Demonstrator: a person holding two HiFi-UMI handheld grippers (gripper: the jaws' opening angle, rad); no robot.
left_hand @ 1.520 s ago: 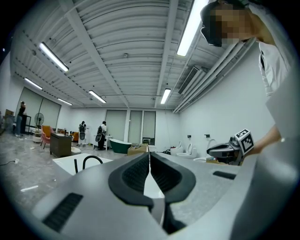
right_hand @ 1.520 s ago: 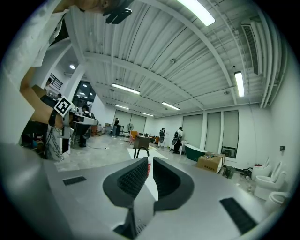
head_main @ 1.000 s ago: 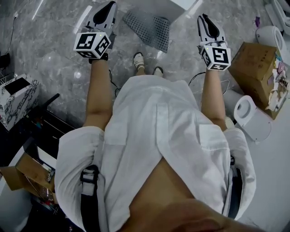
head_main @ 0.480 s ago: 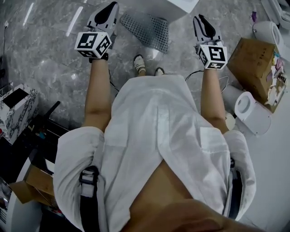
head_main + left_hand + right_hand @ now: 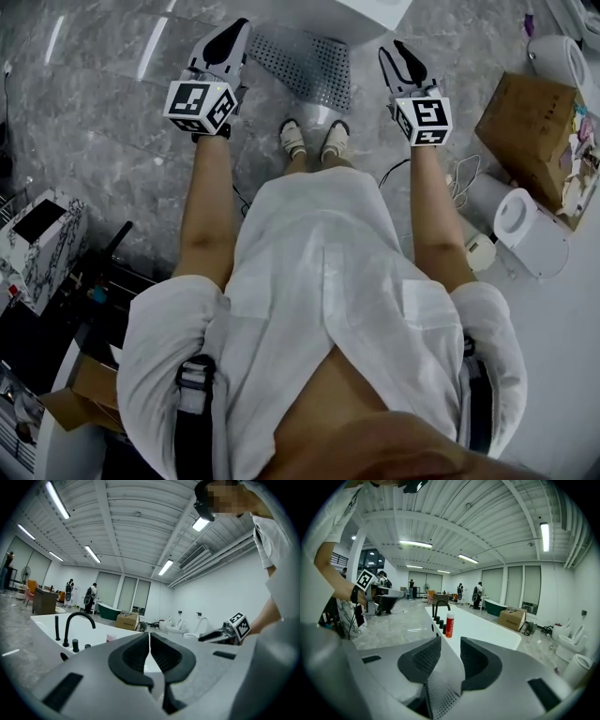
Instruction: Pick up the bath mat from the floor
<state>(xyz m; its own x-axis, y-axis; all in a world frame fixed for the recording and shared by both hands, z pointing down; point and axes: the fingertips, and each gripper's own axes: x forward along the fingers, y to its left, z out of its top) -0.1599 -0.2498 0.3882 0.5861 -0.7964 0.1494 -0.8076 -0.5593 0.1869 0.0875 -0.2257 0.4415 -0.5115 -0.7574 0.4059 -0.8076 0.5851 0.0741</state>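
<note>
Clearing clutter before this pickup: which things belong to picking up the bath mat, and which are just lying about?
Job: bath mat; left hand-held gripper, shut; right hand-held gripper, jaws just opening, nothing between them.
Lying about: cardboard box; toilet; patterned box; red bottle.

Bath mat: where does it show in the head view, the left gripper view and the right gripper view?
Head view: bath mat top centre, just beyond the shoes.
Left gripper view: not in it.
Right gripper view: bottom centre, perforated grey.
Shared landmark: the white bathtub.
</note>
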